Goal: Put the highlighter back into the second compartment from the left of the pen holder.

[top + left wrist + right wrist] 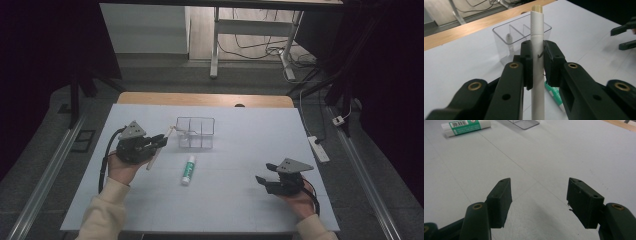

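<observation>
From the high view, I have my left tool [159, 142] clenched on a slim white pen-like stick with a tan end cap [159, 148], carried just left of the clear plastic three-compartment organiser box [195, 133] near the middle of the pale grey worktop [240, 200]. I judge the step in hand to be the carry toward the box, with the drop not yet made. My right tool [266, 179] rests low at the right, well apart from everything, jaws spread with nothing between them. A white tube with a green label [188, 169] lies flat on the worktop in front of the box.

In the left gripper view, the stick [537, 32] runs up between the pads, pinched at mid-length, its tan tip pointing at the box [499, 37]. One small pale item [509, 38] already stands in the left compartment; I cannot tell what it is. Next I need to bring the tip over an open compartment, tilt the stick to clear the rim, then let go. Part of the green-labelled tube [552, 93] peeks out below the jaws.

In the right gripper view, my released right tool [539, 195] faces bare worktop, with the tube [465, 126] lying beyond it at upper left and a corner of the box [524, 123] behind.

Count: one box, one stick, one tube, one small item inside, two tools.
</observation>
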The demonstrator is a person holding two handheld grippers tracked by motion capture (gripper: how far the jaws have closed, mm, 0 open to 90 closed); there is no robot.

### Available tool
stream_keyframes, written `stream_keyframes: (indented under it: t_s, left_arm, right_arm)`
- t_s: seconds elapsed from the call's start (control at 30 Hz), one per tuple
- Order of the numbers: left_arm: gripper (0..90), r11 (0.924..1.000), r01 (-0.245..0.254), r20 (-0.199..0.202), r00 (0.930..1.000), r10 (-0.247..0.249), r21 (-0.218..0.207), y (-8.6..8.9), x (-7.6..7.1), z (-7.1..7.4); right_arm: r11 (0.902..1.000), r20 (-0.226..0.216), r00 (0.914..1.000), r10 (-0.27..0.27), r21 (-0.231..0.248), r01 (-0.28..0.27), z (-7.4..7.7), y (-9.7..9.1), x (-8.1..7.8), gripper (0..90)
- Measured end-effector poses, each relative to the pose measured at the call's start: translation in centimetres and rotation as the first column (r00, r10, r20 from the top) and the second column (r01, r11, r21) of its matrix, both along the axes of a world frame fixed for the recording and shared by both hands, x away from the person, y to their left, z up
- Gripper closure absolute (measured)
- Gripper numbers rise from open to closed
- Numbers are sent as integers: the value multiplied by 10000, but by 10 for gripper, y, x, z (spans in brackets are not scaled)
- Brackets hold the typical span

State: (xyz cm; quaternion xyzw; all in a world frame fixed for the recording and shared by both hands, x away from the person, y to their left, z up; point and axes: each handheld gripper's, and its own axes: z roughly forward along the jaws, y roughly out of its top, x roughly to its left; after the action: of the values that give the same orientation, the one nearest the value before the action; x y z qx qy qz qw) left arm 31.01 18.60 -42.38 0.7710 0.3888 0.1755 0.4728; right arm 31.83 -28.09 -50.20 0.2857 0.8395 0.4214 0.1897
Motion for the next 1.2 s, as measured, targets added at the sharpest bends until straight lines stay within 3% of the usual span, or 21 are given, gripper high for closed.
stream_keyframes:
  t_s: [0.87, 1.2]
  left_arm:
    - [783, 9994, 332, 189, 9993, -333, 37, -24, 26, 5]
    - [783, 9987, 396, 90, 9992, -394, -333, -25, 37, 8]
  right_arm:
    - [9999, 62, 9999, -99, -21, 99, 1, -2, 0, 365]
    - [9999, 74, 9999, -113, -49, 114, 1, -2, 1, 365]
